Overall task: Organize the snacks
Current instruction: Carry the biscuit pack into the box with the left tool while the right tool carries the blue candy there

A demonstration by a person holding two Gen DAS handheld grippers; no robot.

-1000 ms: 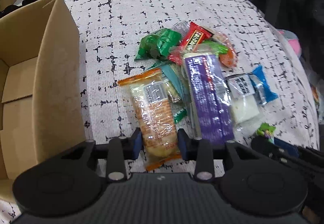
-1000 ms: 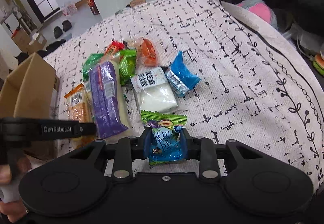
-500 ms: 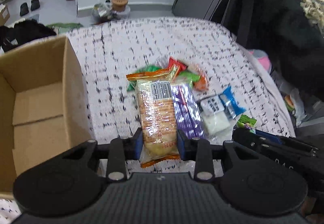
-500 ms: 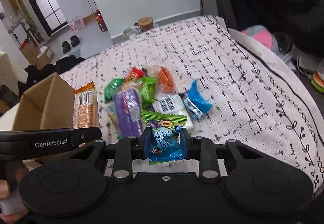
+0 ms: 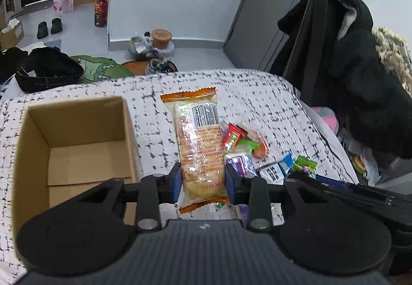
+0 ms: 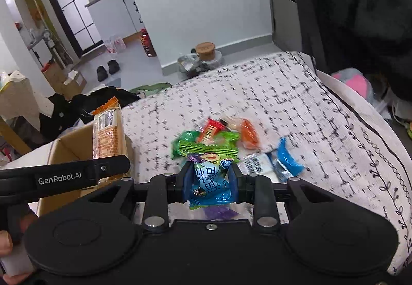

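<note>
**Two snack packets lifted clear of the bedspread, box not yet filled**

The left gripper [image 5: 200,183] was clenched on a long orange-trimmed packet of biscuits [image 5: 199,140], which was pinched near its lower end and stood up and away from the camera. The right gripper [image 6: 209,183] was clenched on a small blue-and-green sweet packet [image 6: 208,174], which was squeezed between the blue pads. Both packets were held above the patterned bedspread [image 5: 257,94], clear of the heap beneath.

The cardboard box [image 5: 77,140] was seen open on the bedspread, to the left of the left gripper. Its visible floor was bare, apart from a loose flap of card; the near corner was hidden behind the gripper. In the right wrist view the biscuit packet was seen close beside the box's wall.

The remaining snacks [image 6: 224,135] were left in a loose pile on the bedspread: a red packet, green ones, an orange one, a purple one, a white labelled one and a blue wrapper [image 6: 284,162].

The task was judged to be at an early stage. No snack was seen in the box, two were in hand, and the pile was yet to be sorted.
</note>
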